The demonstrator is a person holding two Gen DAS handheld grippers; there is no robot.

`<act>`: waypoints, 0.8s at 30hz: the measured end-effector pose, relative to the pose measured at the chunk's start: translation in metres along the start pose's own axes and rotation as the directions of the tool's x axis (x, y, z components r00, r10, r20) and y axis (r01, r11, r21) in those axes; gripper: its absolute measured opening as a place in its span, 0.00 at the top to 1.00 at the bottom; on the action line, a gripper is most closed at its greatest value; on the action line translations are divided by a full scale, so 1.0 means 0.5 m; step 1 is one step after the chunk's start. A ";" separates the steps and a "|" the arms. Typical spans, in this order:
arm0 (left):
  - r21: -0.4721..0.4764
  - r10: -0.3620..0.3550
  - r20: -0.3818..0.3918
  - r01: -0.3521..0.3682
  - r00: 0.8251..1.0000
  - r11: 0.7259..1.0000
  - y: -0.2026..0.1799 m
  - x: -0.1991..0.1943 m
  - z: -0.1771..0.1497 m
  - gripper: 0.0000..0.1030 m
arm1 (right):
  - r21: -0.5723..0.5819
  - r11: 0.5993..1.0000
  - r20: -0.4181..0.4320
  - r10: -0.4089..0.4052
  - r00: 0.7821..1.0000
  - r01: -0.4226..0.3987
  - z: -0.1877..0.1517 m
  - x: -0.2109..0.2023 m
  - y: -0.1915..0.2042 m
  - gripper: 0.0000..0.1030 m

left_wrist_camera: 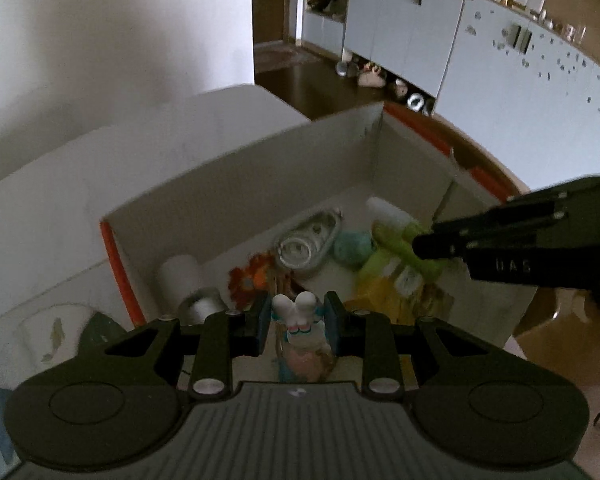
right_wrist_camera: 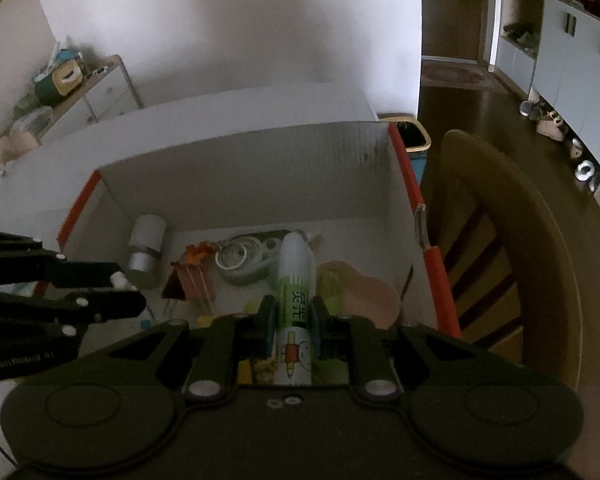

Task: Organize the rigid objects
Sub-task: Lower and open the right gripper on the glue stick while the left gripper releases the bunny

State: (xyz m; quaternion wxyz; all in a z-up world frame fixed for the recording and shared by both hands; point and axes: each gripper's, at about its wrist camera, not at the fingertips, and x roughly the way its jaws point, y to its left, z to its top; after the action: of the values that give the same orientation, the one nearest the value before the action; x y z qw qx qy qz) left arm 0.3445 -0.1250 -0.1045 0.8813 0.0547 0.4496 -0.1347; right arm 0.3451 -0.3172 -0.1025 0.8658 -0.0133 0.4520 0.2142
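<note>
White walls and pale cabinet doors (left_wrist_camera: 404, 28) surround a white table (left_wrist_camera: 40, 216) bearing an open cardboard box (right_wrist_camera: 240, 168) with orange edges. Over the box's near side, the left gripper (left_wrist_camera: 296, 316) is clamped on a small white-and-teal figurine (left_wrist_camera: 298, 312), and the right gripper (right_wrist_camera: 294, 320) grips a green-and-white glue stick (right_wrist_camera: 294, 276), cap pointing into the box. Inside the box lie a white cylinder (right_wrist_camera: 146, 248), a tape dispenser (right_wrist_camera: 244, 256) and an orange flower piece (left_wrist_camera: 248, 276). Beside the box stands a wooden chair (right_wrist_camera: 520, 240).
</note>
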 end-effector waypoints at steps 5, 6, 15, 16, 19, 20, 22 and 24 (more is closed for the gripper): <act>0.016 -0.002 -0.029 0.003 1.000 1.000 -0.011 0.017 -0.012 0.73 | -0.016 1.000 -0.011 -0.010 1.000 0.010 -0.004 0.010 -0.001 0.82; 0.023 -0.001 -0.033 0.001 0.999 1.000 -0.014 0.019 -0.014 0.73 | -0.018 1.000 -0.016 -0.013 1.000 0.012 -0.005 0.011 -0.001 0.82; 0.019 -0.020 -0.063 0.021 0.998 1.000 -0.025 0.036 -0.010 0.73 | -0.021 1.000 -0.022 -0.018 1.000 0.018 -0.010 0.001 -0.006 0.76; 0.014 -0.020 -0.064 0.021 0.998 1.000 -0.025 0.037 -0.010 0.73 | -0.019 1.000 -0.021 -0.016 1.000 0.015 -0.011 -0.003 -0.007 0.74; 0.000 -0.027 -0.078 0.027 0.997 1.000 -0.027 0.041 -0.015 0.73 | -0.014 1.000 -0.013 -0.002 1.000 0.002 -0.015 -0.015 -0.006 0.68; -0.008 -0.031 -0.082 0.030 0.996 1.000 -0.027 0.041 -0.017 0.73 | -0.013 1.000 -0.010 0.000 1.000 -0.001 -0.015 -0.020 -0.004 0.67; -0.021 -0.035 -0.084 0.034 0.996 0.999 -0.026 0.039 -0.021 0.73 | -0.011 1.000 0.000 0.008 1.000 -0.008 -0.017 -0.031 -0.004 0.65; -0.026 -0.037 -0.083 0.035 0.996 0.999 -0.027 0.035 -0.025 0.72 | -0.006 1.000 0.008 0.016 1.000 -0.016 -0.019 -0.041 -0.004 0.63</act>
State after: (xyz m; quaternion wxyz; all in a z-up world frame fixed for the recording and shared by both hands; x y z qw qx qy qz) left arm 0.3406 -0.1384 -0.1257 0.8598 0.0412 0.4886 -0.1425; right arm 0.3283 -0.3283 -0.0924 0.8660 -0.0112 0.4477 0.2225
